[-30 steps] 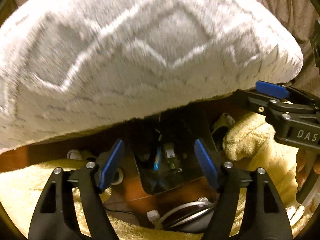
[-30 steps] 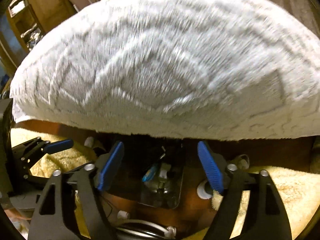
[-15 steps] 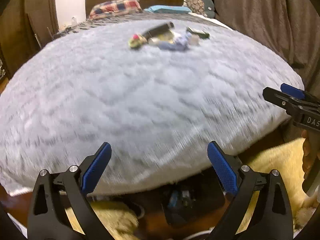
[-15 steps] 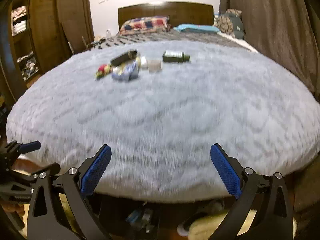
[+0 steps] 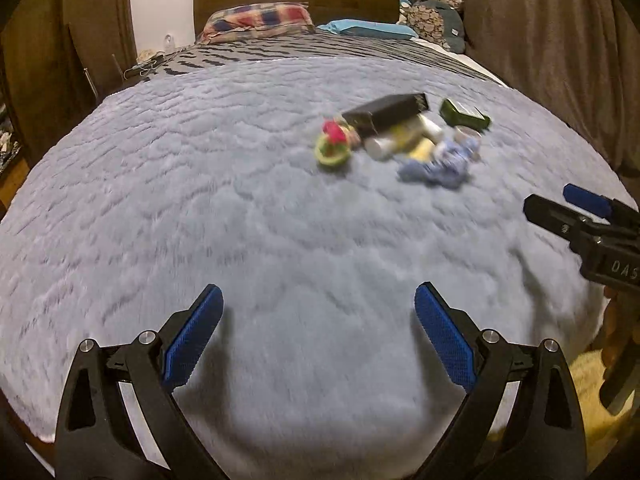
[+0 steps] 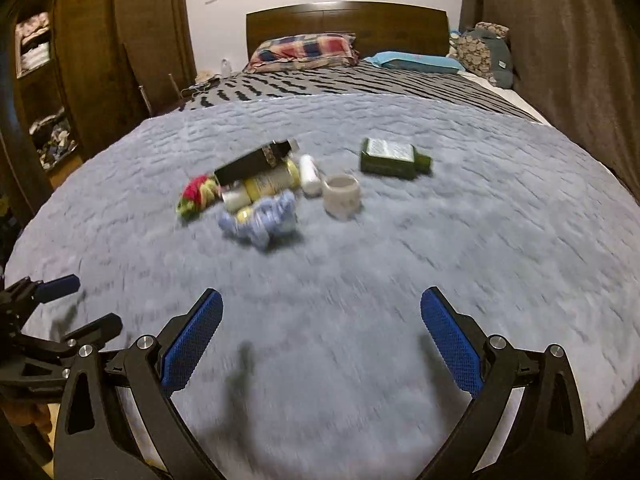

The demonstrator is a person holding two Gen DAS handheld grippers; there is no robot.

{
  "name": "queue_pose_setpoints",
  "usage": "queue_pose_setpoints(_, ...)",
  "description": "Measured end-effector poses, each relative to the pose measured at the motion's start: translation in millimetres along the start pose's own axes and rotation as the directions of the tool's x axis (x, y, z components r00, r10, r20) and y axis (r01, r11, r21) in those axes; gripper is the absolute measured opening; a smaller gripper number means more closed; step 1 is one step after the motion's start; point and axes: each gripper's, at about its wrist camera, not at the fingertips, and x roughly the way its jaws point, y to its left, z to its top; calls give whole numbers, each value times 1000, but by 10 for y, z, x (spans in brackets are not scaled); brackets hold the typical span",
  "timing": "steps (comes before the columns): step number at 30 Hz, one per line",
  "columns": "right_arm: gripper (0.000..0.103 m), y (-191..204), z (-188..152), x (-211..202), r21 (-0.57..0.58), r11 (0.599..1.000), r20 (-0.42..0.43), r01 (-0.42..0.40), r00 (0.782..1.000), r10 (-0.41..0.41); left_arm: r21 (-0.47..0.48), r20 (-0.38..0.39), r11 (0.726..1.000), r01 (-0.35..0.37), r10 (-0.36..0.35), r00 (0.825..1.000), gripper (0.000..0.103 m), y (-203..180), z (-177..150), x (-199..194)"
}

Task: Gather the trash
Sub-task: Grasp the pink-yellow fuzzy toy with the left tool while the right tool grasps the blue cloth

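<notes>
Left gripper (image 5: 316, 336): your left tool hangs over the near edge of the grey blanket (image 5: 200, 200) with its blue pads spread wide and nothing between them.
Right gripper (image 6: 320, 340): your right tool is spread just as wide and holds nothing; it too hangs over the near part of the blanket.
Trash pile: the litter lies in a cluster well ahead of both tools. From your left tool it sits ahead and to the right; from your right tool it sits ahead and to the left.
Items: a black box (image 6: 256, 162) lies on top of a yellow-labelled bottle (image 6: 268, 184), with a red-and-green wrapper (image 6: 196, 196) at the left end and a crumpled blue wrapper (image 6: 260, 220) on the side nearest you.
Right view only: you see a small white cup (image 6: 340, 194) standing clear of the pile, a white tube (image 6: 310, 174) beside it, and the pale label on the green bottle (image 6: 394, 158), which lies apart to the right.
Left view only: the cup is mostly hidden behind the blue wrapper, and the green bottle looks almost joined to the pile. This view shows your right tool entering at the right edge.
Blur: both views are smeared, so print on the items cannot be read.
Beyond: a plaid pillow (image 6: 304, 50) and a blue pillow (image 6: 416, 62) lie by the headboard (image 6: 348, 22).
</notes>
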Motion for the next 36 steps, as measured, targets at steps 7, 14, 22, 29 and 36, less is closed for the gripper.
queue_pose_setpoints(7,90,129,274,427,22,998,-25,-59,998,60,27,-14,999,-16,17,1000,92,72,225,247)
queue_pose_setpoints(14,52,276,387,805,-13,996,-113,-90,990,88,27,-12,1000,-3,3,1000,92,131,377,403)
queue_pose_setpoints(22,34,178,368,587,-28,998,-51,-65,997,63,24,-7,1000,-4,4,1000,91,121,626,620)
queue_pose_setpoints(29,34,-65,298,412,-12,1000,-26,-28,999,28,55,4,998,18,-19,1000,75,-46,877,787)
queue_pose_setpoints(36,34,-182,170,208,-27,1000,-4,-12,1000,11,67,-45,997,39,-36,998,26,-135,990,1024)
